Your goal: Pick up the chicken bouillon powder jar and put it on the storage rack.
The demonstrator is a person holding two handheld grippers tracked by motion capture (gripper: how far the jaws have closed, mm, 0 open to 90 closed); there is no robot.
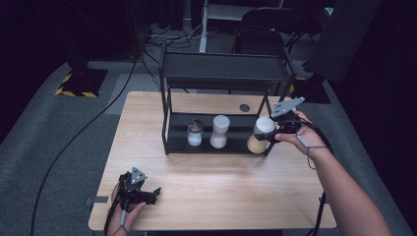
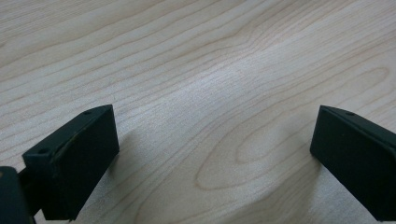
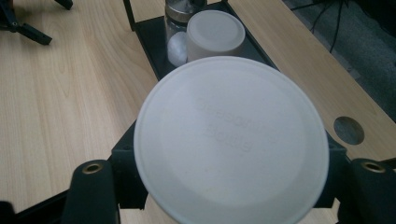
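Standing upright, jar [image 1: 260, 135] in right gripper [image 1: 268, 133].

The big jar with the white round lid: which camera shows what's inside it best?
The high view: the big jar with the white round lid shows its tan contents from the side. The right gripper view looks down on its lid. The left gripper view faces bare table.

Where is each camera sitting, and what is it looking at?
High view: above the person's side, looking forward and down on the table and black rack; both forearms and hand-held grippers show.
Left gripper view: rides the left hand-held gripper, facing bare tabletop; its two black jaws stand apart.
Right gripper view: rides the right hand-held gripper, looking down on the white-lidded jar it grips.
Shared: high and right gripper views both show that jar and the rack's other jars.
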